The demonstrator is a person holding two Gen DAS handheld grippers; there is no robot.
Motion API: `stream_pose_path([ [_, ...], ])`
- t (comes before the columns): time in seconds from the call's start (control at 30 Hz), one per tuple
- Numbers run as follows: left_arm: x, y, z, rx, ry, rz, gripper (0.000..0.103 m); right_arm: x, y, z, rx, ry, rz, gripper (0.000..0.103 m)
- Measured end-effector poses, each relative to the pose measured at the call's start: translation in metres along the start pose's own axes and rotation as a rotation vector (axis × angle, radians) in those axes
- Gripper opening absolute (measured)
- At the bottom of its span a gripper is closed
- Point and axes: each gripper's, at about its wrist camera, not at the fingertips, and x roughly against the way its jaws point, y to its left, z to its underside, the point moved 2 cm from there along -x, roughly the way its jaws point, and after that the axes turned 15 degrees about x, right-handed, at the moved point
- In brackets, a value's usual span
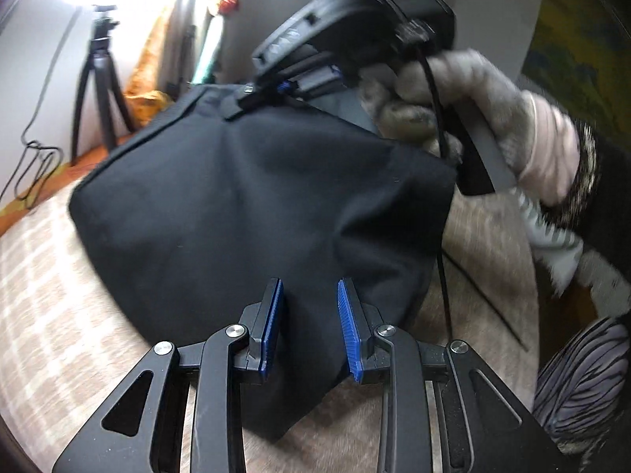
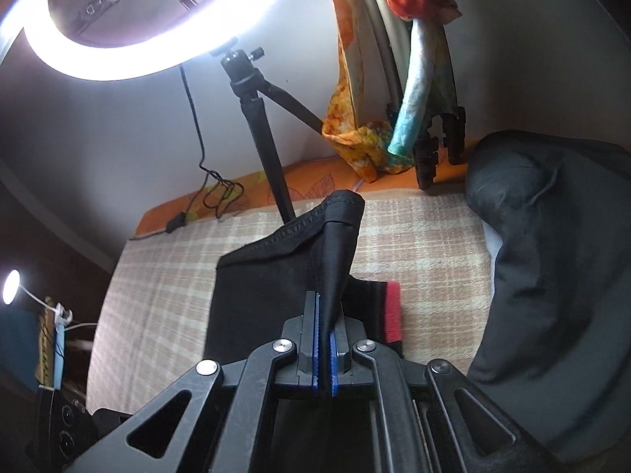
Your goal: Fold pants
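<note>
Black pants (image 1: 252, 205) are lying on the plaid blanket (image 1: 51, 276), spreading ahead of the left gripper (image 1: 309, 327). That gripper is gaping, cloth sitting between its pads unpinched. Right gripper (image 2: 324, 339) is pinching a raised hem corner. Risk: one-sided lifting is likely skewing the fold, or the thin pinch slipping. Count: one pants, two grippers, two tripods in the right view.
</note>
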Motion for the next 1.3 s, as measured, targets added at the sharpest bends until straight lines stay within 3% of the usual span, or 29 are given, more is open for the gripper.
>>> stream_pose_path([
  [0.3,-0.014,-0.009,0.006,-0.045,0.041,-0.034,0.027,-0.027,-0.024,0.024,0.023,0.060,0.055,0.005],
  [0.5,-0.020,-0.015,0.005,-0.018,0.041,-0.024,0.027,-0.005,-0.024,0.022,0.059,0.072,0.199,0.022],
  [0.6,-0.019,-0.010,0.003,0.008,0.036,-0.012,0.027,0.025,-0.015,0.027,0.068,0.022,0.184,0.026],
  [0.73,-0.001,-0.005,0.001,0.064,0.029,0.034,0.027,0.057,0.009,0.045,0.092,-0.041,0.100,0.026],
  [0.83,0.023,-0.001,-0.005,0.071,-0.022,0.046,0.027,0.063,0.028,0.066,0.125,-0.028,0.047,0.026],
  [0.9,0.035,0.011,-0.018,0.066,-0.060,-0.009,0.032,0.059,0.035,0.075,0.153,-0.002,0.045,0.026],
  [1.1,0.025,0.066,-0.051,0.144,-0.072,-0.167,0.032,0.041,0.026,0.090,0.121,0.050,0.062,0.023],
  [1.3,0.002,0.104,-0.054,0.231,-0.058,-0.221,0.032,0.031,0.010,0.098,0.105,0.073,0.058,0.023],
])
